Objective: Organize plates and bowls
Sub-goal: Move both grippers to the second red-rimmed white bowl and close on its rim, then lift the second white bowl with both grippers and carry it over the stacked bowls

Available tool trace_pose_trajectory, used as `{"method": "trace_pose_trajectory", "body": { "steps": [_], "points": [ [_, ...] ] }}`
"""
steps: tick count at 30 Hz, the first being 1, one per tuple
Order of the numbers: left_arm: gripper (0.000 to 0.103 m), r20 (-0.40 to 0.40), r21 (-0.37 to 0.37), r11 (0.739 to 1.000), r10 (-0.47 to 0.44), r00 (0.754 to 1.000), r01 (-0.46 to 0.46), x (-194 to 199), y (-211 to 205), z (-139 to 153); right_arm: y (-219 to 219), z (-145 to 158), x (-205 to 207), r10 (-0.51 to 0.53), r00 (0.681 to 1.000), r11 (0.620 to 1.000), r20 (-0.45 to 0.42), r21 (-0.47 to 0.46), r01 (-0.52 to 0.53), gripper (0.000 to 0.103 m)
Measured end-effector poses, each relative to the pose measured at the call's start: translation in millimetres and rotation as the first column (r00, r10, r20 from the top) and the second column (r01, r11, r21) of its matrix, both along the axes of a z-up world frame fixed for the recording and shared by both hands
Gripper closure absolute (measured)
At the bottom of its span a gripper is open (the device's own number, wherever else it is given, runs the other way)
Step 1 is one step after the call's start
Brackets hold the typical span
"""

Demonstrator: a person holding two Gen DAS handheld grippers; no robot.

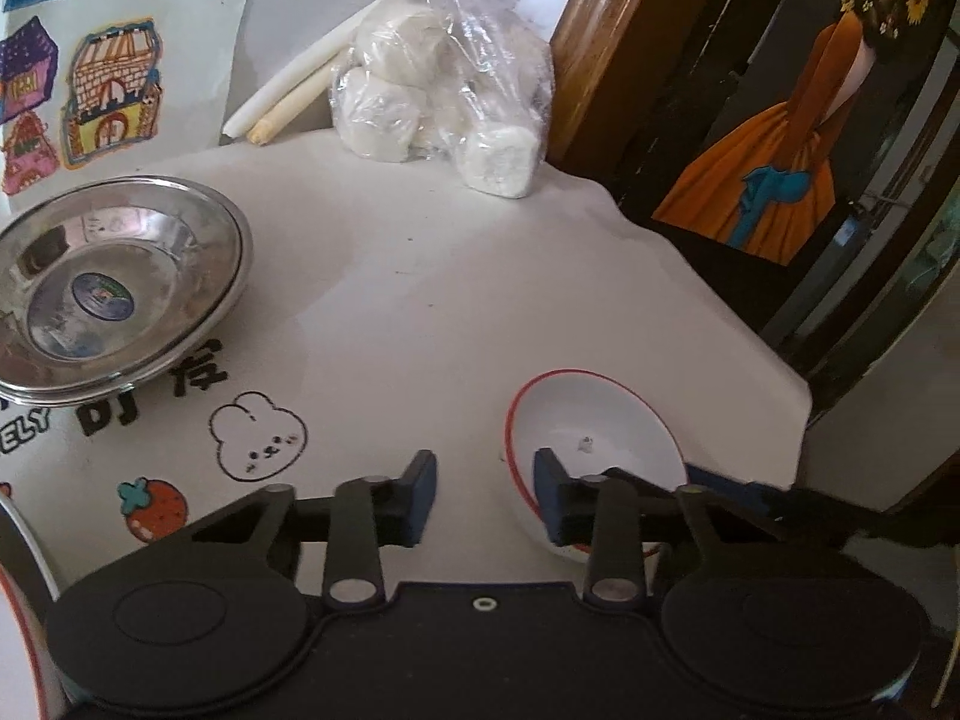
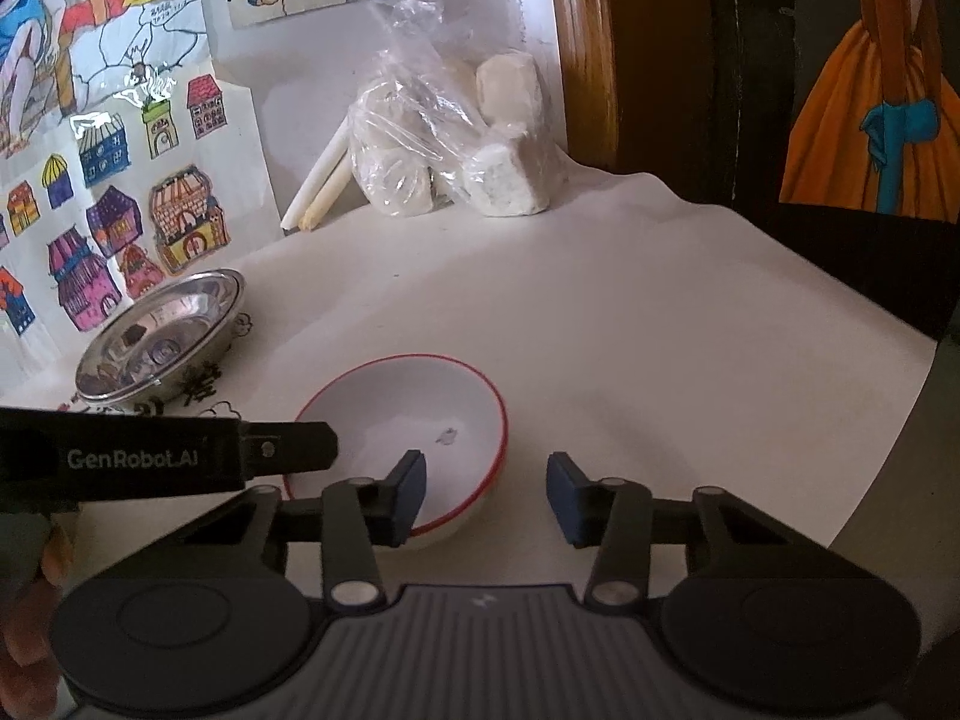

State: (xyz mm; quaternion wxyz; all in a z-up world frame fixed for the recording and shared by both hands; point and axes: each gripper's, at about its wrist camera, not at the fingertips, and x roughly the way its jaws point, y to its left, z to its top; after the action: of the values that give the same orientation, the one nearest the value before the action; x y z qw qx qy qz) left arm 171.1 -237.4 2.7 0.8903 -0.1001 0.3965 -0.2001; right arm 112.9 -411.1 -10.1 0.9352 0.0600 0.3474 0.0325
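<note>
A white bowl with a red rim (image 1: 600, 426) (image 2: 414, 420) stands near the table's right edge. My left gripper (image 1: 485, 498) straddles its left rim, with the right finger (image 1: 549, 498) inside the bowl and the left finger outside. There is still a gap to the rim, so it is open. My right gripper (image 2: 487, 498) straddles the opposite rim, with its left finger (image 2: 411, 495) inside the bowl, and it is also open. The left gripper's black body (image 2: 150, 459) reaches in from the left in the right wrist view. Stacked steel bowls (image 1: 120, 282) (image 2: 162, 342) sit at the far left.
A plastic bag of white buns (image 1: 444, 90) (image 2: 456, 150) and two rolled sticks (image 1: 288, 96) lie at the back by the wall. A wooden door frame (image 1: 600, 42) stands to the right of the bag. The table edge (image 1: 798, 384) drops off just right of the bowl. A red-rimmed plate edge (image 1: 18, 600) shows at lower left.
</note>
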Motion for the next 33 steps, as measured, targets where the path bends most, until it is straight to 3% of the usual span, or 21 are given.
{"method": "trace_pose_trajectory", "body": {
  "steps": [3, 10, 13, 21, 33],
  "points": [
    [0.08, -0.008, -0.02, 1.0, -0.015, 1.0, 0.015, 0, 0, -1, 2, -3, 0, 0.002, 1.0, 1.0, -0.005, 0.02, -0.002, 0.066],
    [0.082, -0.044, -0.033, 0.999, -0.03, 0.999, 0.029, 2, -2, -6, 6, -2, -1, -0.018, 1.0, 0.999, 0.01, 0.03, 0.018, 0.078],
    [0.088, -0.079, -0.054, 0.998, -0.047, 0.996, 0.043, 3, -3, -9, 8, 0, -3, -0.026, 0.999, 0.999, 0.022, 0.021, 0.026, 0.083],
    [0.088, -0.126, -0.095, 0.995, -0.046, 0.991, 0.035, -2, 6, -9, 16, 8, -9, -0.031, 0.999, 1.0, 0.028, 0.002, 0.031, 0.086],
    [0.088, -0.068, -0.137, 0.99, -0.029, 0.997, 0.019, -34, 46, 30, 44, 47, -33, 0.02, 0.996, 1.0, 0.091, -0.003, -0.019, 0.086]
  ]
}}
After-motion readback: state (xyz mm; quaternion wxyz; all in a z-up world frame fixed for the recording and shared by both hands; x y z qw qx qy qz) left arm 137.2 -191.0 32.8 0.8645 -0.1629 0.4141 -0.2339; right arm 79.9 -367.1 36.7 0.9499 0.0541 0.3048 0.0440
